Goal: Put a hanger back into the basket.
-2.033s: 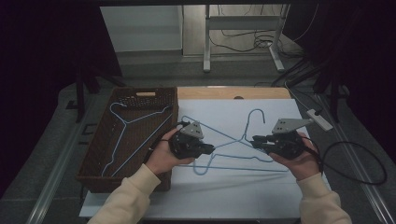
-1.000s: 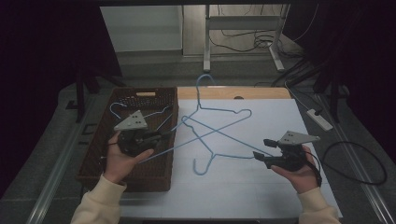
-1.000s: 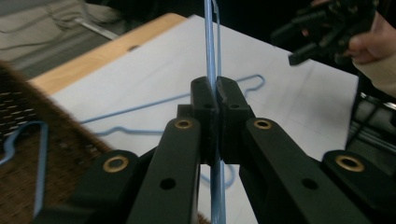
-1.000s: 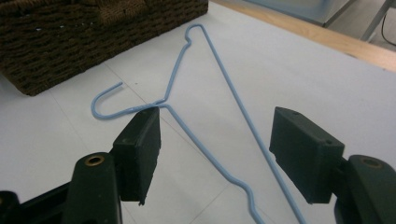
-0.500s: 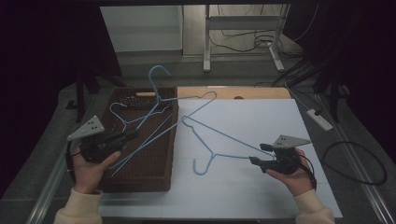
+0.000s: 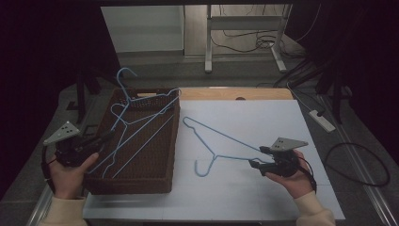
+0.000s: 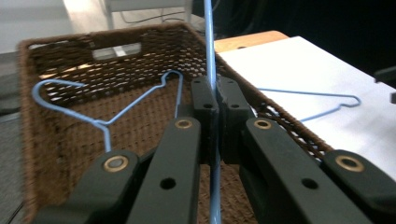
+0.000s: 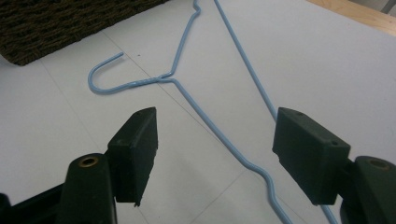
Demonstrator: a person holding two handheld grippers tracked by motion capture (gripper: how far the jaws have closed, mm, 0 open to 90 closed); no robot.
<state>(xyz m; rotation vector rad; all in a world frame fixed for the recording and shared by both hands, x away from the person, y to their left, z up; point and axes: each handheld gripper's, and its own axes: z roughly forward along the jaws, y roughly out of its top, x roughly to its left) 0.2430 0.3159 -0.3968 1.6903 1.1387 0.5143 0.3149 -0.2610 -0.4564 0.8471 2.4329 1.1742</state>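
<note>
My left gripper (image 6: 110, 135) is left of the brown wicker basket (image 6: 136, 186), shut on the wire of a blue hanger (image 6: 118, 79). That hanger slants across the basket, its hook rising above the far rim. In the left gripper view the jaws pinch this wire (image 7: 211, 70), and a second blue hanger (image 7: 105, 123) lies inside the basket (image 7: 28, 93). A third blue hanger (image 6: 214, 157) lies flat on the white surface. My right gripper (image 6: 256, 157) is at its right end, open, its jaws astride the hanger's wires (image 8: 205, 112) without touching.
A wooden strip (image 6: 235, 93) runs along the back of the white surface. A power strip (image 6: 322, 120) and cables lie on the floor to the right. A metal table frame (image 6: 207, 42) stands behind.
My left gripper has carried its hanger leftward, from above the basket to the basket's left side, so the hook swung left. The right gripper and the hanger on the surface stayed put.
</note>
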